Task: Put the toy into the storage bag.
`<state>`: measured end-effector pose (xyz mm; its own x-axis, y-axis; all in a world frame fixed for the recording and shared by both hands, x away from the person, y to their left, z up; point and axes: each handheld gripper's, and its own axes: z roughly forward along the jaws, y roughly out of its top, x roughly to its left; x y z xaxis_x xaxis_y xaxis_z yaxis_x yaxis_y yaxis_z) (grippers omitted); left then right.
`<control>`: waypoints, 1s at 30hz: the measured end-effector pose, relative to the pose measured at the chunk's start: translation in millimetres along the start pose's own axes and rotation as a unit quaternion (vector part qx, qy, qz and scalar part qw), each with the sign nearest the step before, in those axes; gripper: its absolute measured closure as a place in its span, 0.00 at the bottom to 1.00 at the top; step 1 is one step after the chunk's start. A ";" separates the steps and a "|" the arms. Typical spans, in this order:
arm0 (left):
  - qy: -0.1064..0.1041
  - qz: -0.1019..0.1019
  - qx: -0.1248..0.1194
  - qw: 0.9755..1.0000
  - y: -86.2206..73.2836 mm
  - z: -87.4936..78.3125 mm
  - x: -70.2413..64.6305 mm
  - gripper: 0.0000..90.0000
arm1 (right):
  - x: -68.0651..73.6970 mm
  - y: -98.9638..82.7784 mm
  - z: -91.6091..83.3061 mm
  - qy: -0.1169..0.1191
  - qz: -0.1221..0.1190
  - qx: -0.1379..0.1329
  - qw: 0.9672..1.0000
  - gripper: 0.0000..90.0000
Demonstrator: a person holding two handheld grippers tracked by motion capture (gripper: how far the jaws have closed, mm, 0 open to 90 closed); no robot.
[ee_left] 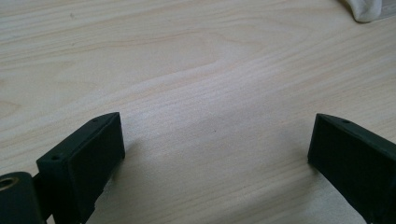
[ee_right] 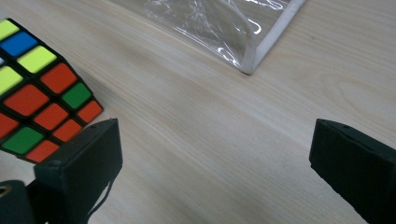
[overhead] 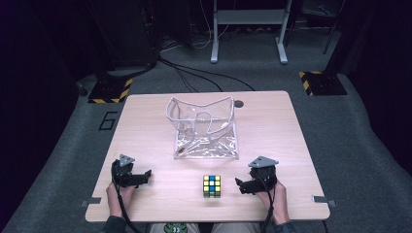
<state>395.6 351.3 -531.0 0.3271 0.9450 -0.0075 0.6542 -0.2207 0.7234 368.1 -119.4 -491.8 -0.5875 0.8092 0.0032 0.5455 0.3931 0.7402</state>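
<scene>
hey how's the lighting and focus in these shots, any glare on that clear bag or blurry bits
High view: the table is lit evenly while the floor around falls dark; white glare streaks the clear bag. Right tongs view: bright glints on the bag's plastic, the puzzle cube sharp, the black jaws soft and close, casting a soft shadow. Left tongs view: wood grain sharp mid-frame, with a soft shadow beside the left jaw.

bare table [overhead: 272, 121] flanking cube [overhead: 212, 186], pouch [overhead: 204, 128] behind
</scene>
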 end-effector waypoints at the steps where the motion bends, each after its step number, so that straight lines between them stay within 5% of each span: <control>1: 0.000 0.000 0.000 1.000 0.0 0.0 0.0 0.04 | 1.8 1.6 -0.4 0.001 -0.001 -0.001 1.000 0.02; 22: -0.003 0.006 0.003 1.000 0.1 -0.6 0.7 0.05 | 35.9 19.3 -3.7 0.061 -0.025 -0.026 0.998 0.00; 30: -0.003 0.007 0.004 1.000 0.1 -0.7 0.7 0.05 | 54.0 27.1 -0.9 0.083 -0.053 -0.025 0.995 0.00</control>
<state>395.4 352.1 -530.5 0.3396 0.9406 -0.0014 0.6545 -0.2353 0.7185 350.6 -65.4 -471.0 -0.7330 0.6795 0.0315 0.4479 0.4472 0.7742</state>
